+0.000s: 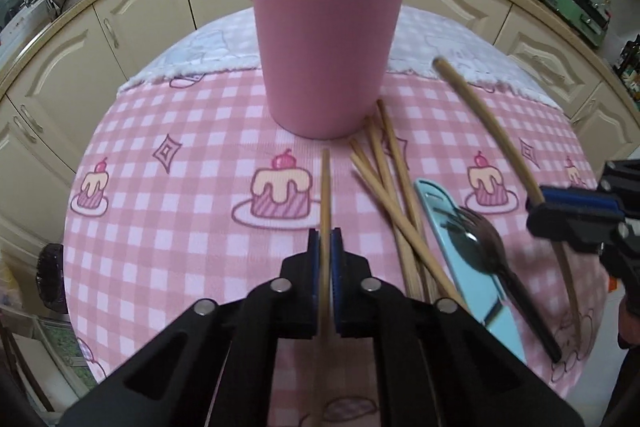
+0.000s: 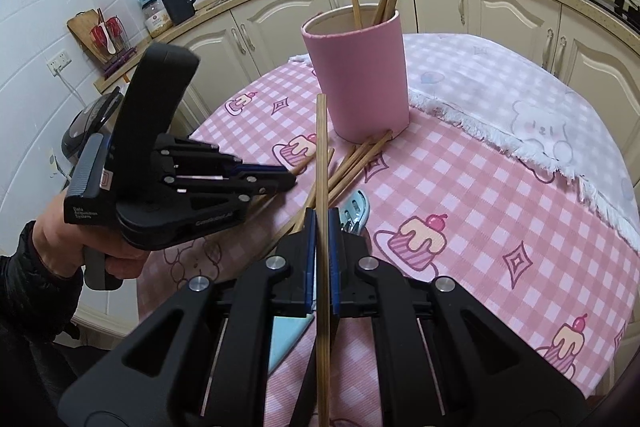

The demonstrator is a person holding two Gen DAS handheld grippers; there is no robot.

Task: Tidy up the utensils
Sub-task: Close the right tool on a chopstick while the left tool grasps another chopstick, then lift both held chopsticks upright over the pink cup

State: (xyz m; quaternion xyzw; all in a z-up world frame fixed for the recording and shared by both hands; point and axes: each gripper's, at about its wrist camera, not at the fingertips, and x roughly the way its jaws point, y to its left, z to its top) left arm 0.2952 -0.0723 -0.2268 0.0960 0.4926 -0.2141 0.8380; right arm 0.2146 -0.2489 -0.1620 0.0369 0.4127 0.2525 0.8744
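The only writing that can be read is on the body of the left gripper (image 2: 280, 181), seen in the right wrist view: "Data Acquisition System" in small white letters; a second word on its lower edge is too small to read. This view also shows the person's left hand (image 2: 80, 247) on the handle, which the left wrist view does not. The left gripper has its jaws pressed on one chopstick (image 1: 325, 207), pointing toward 12 o'clock at the pink cup (image 1: 326, 47). The right gripper (image 2: 322, 223) pinches another chopstick (image 2: 321, 187) the same way. The cup stands near the far middle of the table (image 1: 160, 227) and already holds several chopsticks. At 4 o'clock from the cup lie loose chopsticks (image 1: 392, 195), a light blue case (image 1: 460, 247) and a dark spoon (image 1: 492, 255). The table edge curves close behind the cup; its left side at 9 o'clock is bare checked cloth.
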